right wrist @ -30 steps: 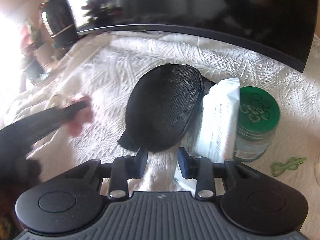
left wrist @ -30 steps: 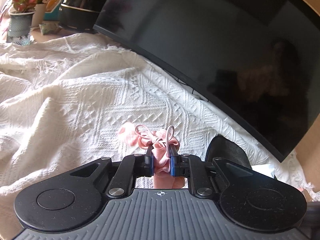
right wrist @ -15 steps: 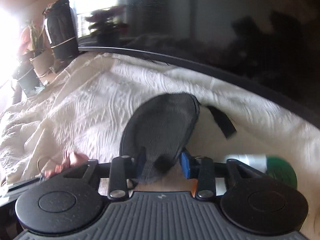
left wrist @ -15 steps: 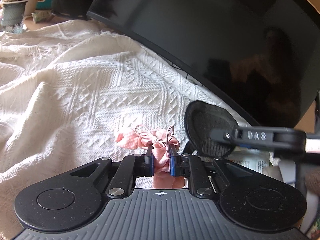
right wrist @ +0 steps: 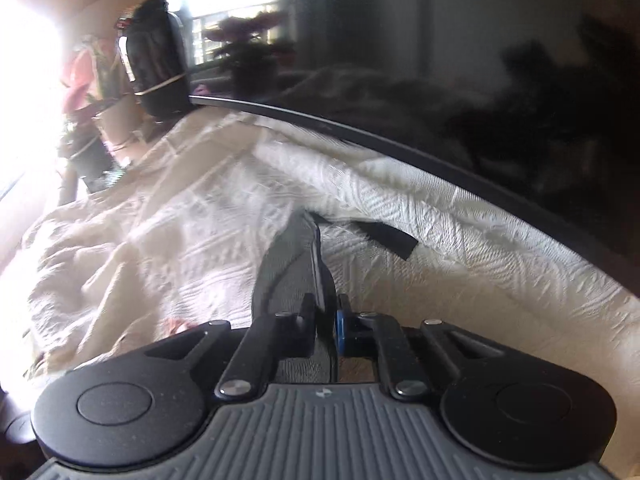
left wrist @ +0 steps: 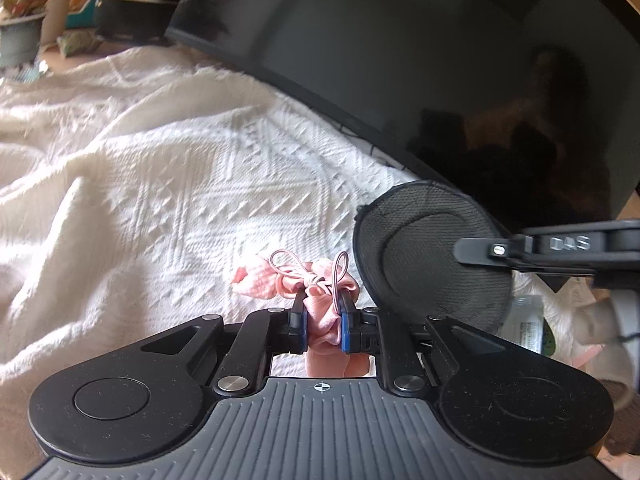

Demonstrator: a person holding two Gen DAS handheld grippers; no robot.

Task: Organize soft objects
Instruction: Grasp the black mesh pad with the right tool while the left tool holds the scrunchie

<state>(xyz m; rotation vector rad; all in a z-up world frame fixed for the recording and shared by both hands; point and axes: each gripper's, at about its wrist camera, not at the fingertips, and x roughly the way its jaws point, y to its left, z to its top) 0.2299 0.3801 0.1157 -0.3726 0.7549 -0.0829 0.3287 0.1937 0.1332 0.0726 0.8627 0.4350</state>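
Both cameras ride just behind my fingers, tilted down over the white knitted blanket (left wrist: pixel 152 184) toward the dark curved monitor (left wrist: pixel 420 60) beyond. My left view sits close over its fingertips; my right view, beside it, looks the same way. Both take in the black mesh pad (left wrist: pixel 424 256), the blanket and the screen ahead of my fingertips.

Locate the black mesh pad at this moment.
The black mesh pad is pinched in the right claw, lifted off the white blanket; in the left wrist view it hangs right of the pink scrunchie.
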